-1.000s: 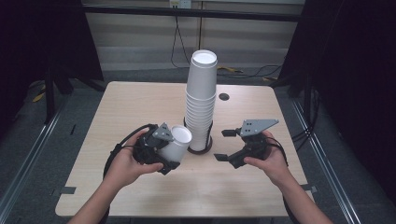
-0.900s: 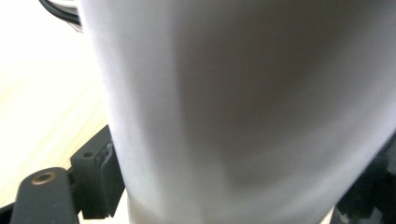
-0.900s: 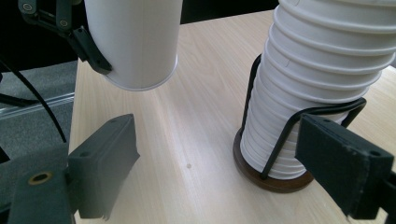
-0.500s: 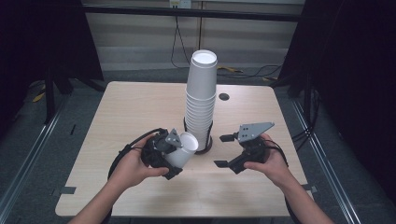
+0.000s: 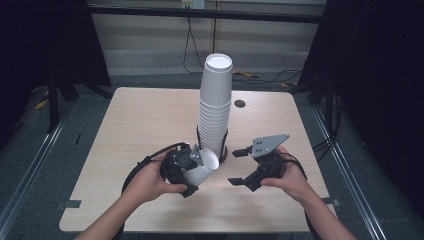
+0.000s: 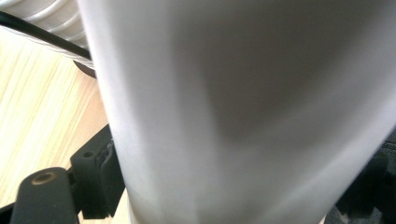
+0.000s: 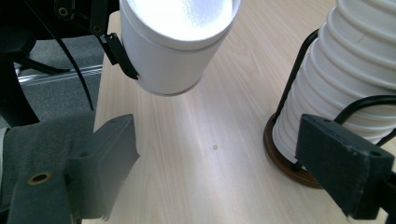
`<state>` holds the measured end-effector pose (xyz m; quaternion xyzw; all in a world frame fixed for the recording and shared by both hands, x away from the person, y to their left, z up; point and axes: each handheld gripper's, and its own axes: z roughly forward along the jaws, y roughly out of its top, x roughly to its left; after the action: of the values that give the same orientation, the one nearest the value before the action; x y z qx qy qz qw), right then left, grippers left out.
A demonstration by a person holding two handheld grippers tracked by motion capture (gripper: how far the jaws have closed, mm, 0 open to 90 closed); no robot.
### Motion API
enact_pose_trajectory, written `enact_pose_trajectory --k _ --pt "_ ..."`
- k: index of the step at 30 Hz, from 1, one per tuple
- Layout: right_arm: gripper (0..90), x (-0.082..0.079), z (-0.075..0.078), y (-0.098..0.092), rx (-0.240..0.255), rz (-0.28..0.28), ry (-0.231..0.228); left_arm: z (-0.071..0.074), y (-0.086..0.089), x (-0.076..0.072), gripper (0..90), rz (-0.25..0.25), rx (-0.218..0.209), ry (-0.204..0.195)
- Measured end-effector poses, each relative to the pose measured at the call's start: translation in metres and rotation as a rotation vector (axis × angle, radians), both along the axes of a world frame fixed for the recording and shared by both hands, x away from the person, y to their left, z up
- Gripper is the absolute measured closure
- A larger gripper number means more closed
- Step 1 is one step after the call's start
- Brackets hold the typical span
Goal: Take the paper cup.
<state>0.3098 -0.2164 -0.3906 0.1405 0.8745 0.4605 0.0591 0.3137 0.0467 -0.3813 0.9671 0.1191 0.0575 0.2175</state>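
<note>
A single white paper cup [image 5: 204, 166] lies tilted in my left gripper [image 5: 192, 174], which is shut on its wall, the mouth facing right and up. Up close in the left gripper view the cup [image 6: 233, 107] sits between the jaws of the left gripper [image 6: 233, 191]. Just behind stands a tall stack of white cups [image 5: 215, 107] in a black wire holder with a brown base [image 7: 286, 161]. My right gripper [image 5: 235, 167] is open and holds nothing, to the right of the cup. Seen from the right gripper [image 7: 224, 168], the cup [image 7: 175, 44] hovers above the table, left of the stack [image 7: 357, 60].
The light wooden table [image 5: 140, 125] has a small dark hole [image 5: 240, 103] at the back right of the stack. Black cables loop from the left gripper near the front edge. Dark floor and metal rails surround the table.
My left gripper has carried the cup to the right, closer to the stack's base, and tilted it further over. The right gripper has dropped slightly toward the table's front.
</note>
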Motion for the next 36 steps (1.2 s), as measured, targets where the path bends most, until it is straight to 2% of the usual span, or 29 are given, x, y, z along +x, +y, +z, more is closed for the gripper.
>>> enact_pose_trajectory --k 4,9,15,20,21,24,33,36 --pt "12.2 -0.001 -0.001 0.000 -0.010 0.016 0.001 0.000 -0.003 -0.001 14.7 -0.016 0.026 -0.001" --pt "12.1 -0.002 -0.002 0.002 -0.027 0.028 0.004 0.000 -0.006 -0.002 14.6 -0.023 0.037 0.003" --pt "12.0 -0.003 -0.002 0.003 -0.045 0.034 0.004 -0.004 -0.010 -0.001 14.6 -0.047 0.066 0.028" --pt "12.0 -0.002 -0.001 0.002 -0.044 0.041 0.012 -0.006 -0.017 -0.002 14.7 -0.064 0.071 0.040" --pt "12.0 -0.003 -0.001 0.002 -0.036 0.042 0.016 -0.006 -0.019 -0.001 15.1 -0.064 0.060 0.041" --pt "12.0 -0.003 -0.001 0.003 -0.036 0.054 0.014 -0.007 -0.022 -0.002 15.4 -0.067 0.062 0.034" --pt "12.3 -0.003 0.003 0.010 -0.027 0.087 0.027 -0.006 -0.032 -0.003 15.5 -0.089 0.087 0.044" --pt "12.4 -0.003 0.005 0.016 -0.050 0.111 0.028 -0.006 -0.035 -0.003 15.5 -0.097 0.090 0.055"
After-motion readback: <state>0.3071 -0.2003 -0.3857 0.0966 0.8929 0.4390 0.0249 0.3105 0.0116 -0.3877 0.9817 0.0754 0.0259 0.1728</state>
